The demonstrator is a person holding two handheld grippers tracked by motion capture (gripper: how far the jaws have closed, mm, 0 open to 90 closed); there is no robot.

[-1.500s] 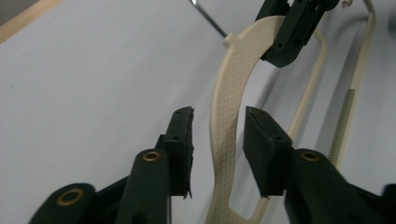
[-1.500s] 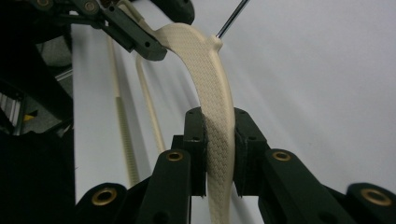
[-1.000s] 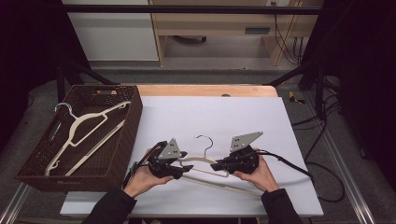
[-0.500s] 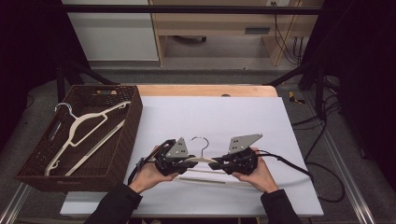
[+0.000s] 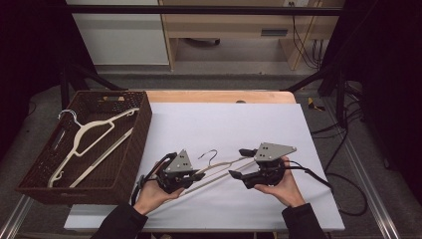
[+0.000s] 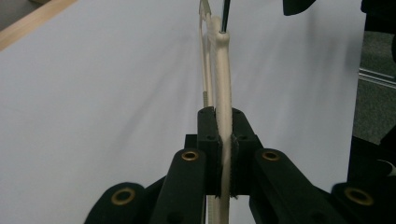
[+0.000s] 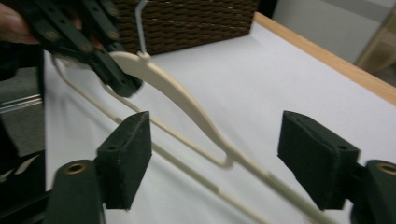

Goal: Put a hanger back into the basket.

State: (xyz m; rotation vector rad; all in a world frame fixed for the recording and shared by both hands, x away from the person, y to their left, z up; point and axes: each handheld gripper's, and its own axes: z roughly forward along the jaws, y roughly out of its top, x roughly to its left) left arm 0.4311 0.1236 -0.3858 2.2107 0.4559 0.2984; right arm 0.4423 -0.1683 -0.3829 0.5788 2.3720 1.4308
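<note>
Left gripper [image 5: 198,175] jaws just clamped, right gripper [image 5: 241,162] jaws just spread

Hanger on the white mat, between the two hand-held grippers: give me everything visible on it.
The hanger is cream-coloured and looks like plastic, with a thin dark metal hook, curved shoulders and a straight lower bar. It lies slanted over the white mat, one end toward the near left edge. The left hand-held gripper is shut on one shoulder, pads pressing both sides. The right hand-held gripper has just been opening; its pads stand apart on either side of the other shoulder without touching it.
</note>
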